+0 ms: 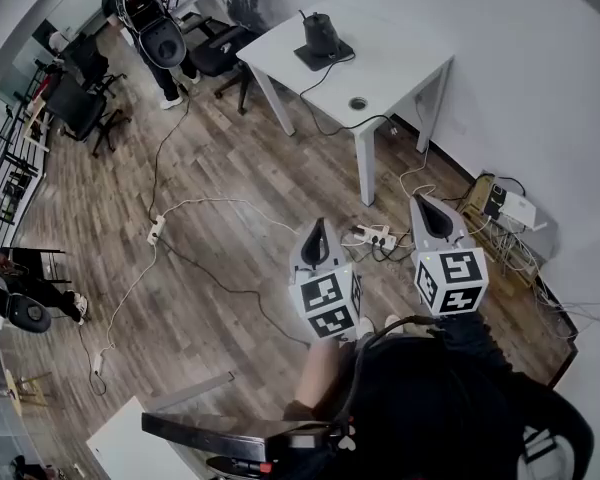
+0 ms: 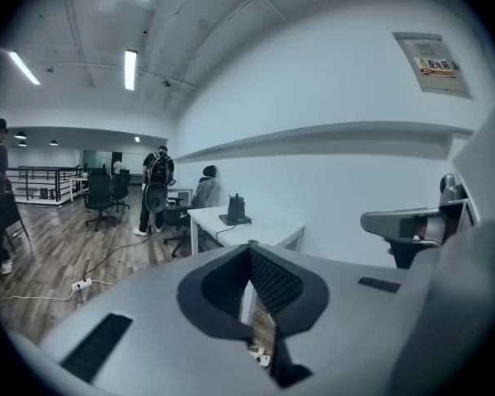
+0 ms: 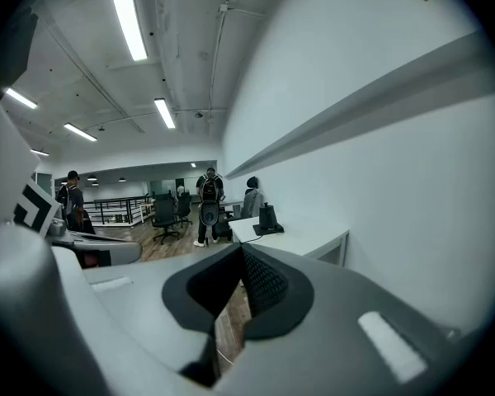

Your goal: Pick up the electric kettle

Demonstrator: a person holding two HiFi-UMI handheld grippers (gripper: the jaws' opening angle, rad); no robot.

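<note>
The black electric kettle (image 1: pixel 320 34) stands on its dark base on a white table (image 1: pixel 400 63) at the far side of the room. It also shows small and distant in the left gripper view (image 2: pixel 236 209) and the right gripper view (image 3: pixel 267 217). My left gripper (image 1: pixel 316 227) and right gripper (image 1: pixel 427 204) hang side by side over the wooden floor, well short of the table. Both point toward it. The left gripper's jaws (image 2: pixel 249 247) are shut with nothing between them, and so are the right gripper's jaws (image 3: pixel 241 248).
A person with a backpack (image 1: pixel 152 26) stands beyond the table among black office chairs (image 1: pixel 220 50). Power strips (image 1: pixel 375 236) and cables (image 1: pixel 156 230) lie on the floor between me and the table. Boxes and wiring (image 1: pixel 500 206) sit by the right wall.
</note>
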